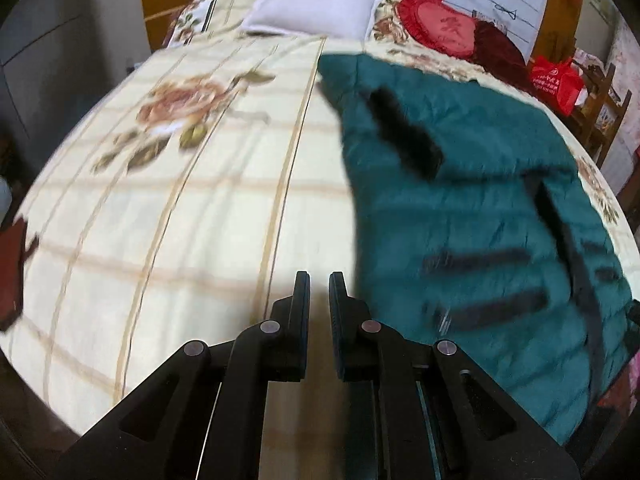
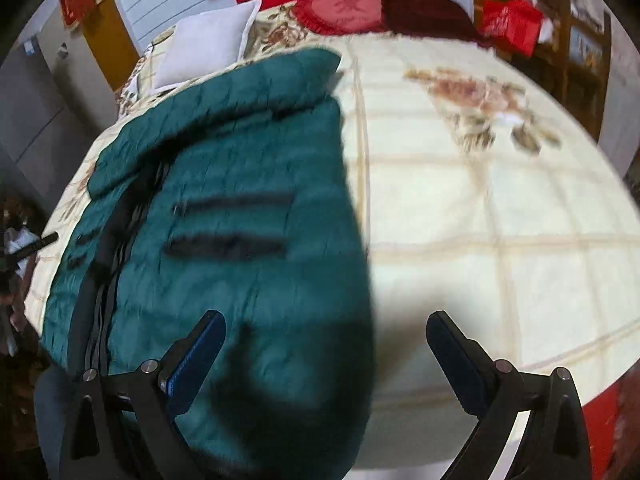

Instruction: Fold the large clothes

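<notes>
We see a teal quilted jacket (image 1: 472, 216) spread flat on a bed with a cream floral bedspread (image 1: 192, 208). In the left wrist view it covers the right half of the bed, a black sleeve cuff (image 1: 404, 136) lying across its far part and a dark zipper line (image 1: 568, 248) running down toward the near edge. Two dark pocket strips (image 1: 480, 280) sit side by side near the middle of the jacket.

Our left gripper (image 1: 319, 280) hovers over bare bedspread just left of the jacket's edge — its jaws are drawn narrow, only a slim gap between them, and nothing is held.

In the right wrist view the jacket (image 2: 248, 208) fills the left side of the bed. Our right gripper (image 2: 326, 324) has its jaws spread wide, with the left finger (image 2: 208, 340) over the teal fabric and the right finger (image 2: 448, 344) over the bedspread (image 2: 500, 240) — the jacket's right edge lies between them. We cannot tell whether either finger touches the cloth.

At the far end of the bed lie a white pillow (image 1: 316, 0) and a red heart-shaped cushion (image 1: 440, 26), and a red bag (image 1: 554, 82) stands at the far right.
</notes>
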Demonstrator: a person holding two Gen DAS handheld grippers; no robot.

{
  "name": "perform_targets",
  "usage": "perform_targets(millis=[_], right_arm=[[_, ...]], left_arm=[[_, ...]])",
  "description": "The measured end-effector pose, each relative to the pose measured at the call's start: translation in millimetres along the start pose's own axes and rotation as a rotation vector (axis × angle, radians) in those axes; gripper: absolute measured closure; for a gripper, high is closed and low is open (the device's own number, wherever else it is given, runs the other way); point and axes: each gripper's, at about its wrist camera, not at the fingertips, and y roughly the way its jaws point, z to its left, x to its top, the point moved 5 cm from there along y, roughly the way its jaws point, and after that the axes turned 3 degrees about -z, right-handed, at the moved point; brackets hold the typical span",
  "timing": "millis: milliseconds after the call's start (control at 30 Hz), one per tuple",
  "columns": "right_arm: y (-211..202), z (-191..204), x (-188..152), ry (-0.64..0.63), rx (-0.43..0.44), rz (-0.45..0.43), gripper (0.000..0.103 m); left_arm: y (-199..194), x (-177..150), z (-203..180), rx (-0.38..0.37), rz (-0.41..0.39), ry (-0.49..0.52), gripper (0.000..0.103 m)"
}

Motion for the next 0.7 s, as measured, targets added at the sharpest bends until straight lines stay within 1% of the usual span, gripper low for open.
perform_targets(millis=[100,167,200,233,267,300,333,367,433,467,500,533,600,633,700], right_arm=[[10,-1,-18,0.025,0.03,0.013,0.002],[7,-1,-22,0.025,0.045,-0.031,0.002],[5,-1,-24,0.023,0.048,-0.046,0.001],[4,0,-25,0.02,0.051,-0.06,0.001],[3,1,-26,0.013,0.053,-0.076,0.001],[2,2,-28,0.005,0.052,-0.086,0.001],[1,3,-29,-0.005,0.05,-0.094,0.001],[1,3,-30,-0.013,0.05,-0.097,0.001],[1,5,-31,-0.023,0.066,-0.097,0.0],[0,6,-32,-0.028,0.079,-0.094,0.0],[-1,7,-33,-0.034,0.091,-0.09,0.0],[-2,8,-34,-0.039,0.102,-0.088,0.0],[-3,9,-39,-0.048,0.129,-0.089,0.0],[-5,11,-40,-0.056,0.15,-0.093,0.0],[-6,11,-44,-0.065,0.168,-0.102,0.0]], left_arm=[[1,-21,9,-0.006,0.031,-0.009,0.094],[2,-34,15,-0.012,0.043,-0.02,0.094],[2,-38,18,-0.026,0.031,-0.025,0.094],[1,-39,20,-0.026,0.019,-0.024,0.084],[0,-39,21,-0.027,0.009,-0.024,0.068],[0,-39,21,-0.03,0.008,-0.026,0.047],[0,-40,20,-0.042,0.006,-0.028,0.037],[1,-41,17,-0.05,-0.001,-0.017,0.031],[2,-45,12,-0.01,-0.028,0.028,0.031],[2,-47,10,0.016,-0.041,0.05,0.029],[1,-50,9,0.03,-0.06,0.047,0.027],[-1,-52,12,0.024,-0.068,0.028,0.027],[-8,-57,16,-0.015,-0.072,-0.011,0.027],[-12,-58,17,-0.051,-0.064,-0.035,0.027],[-21,-63,22,-0.157,-0.045,-0.109,0.027]])
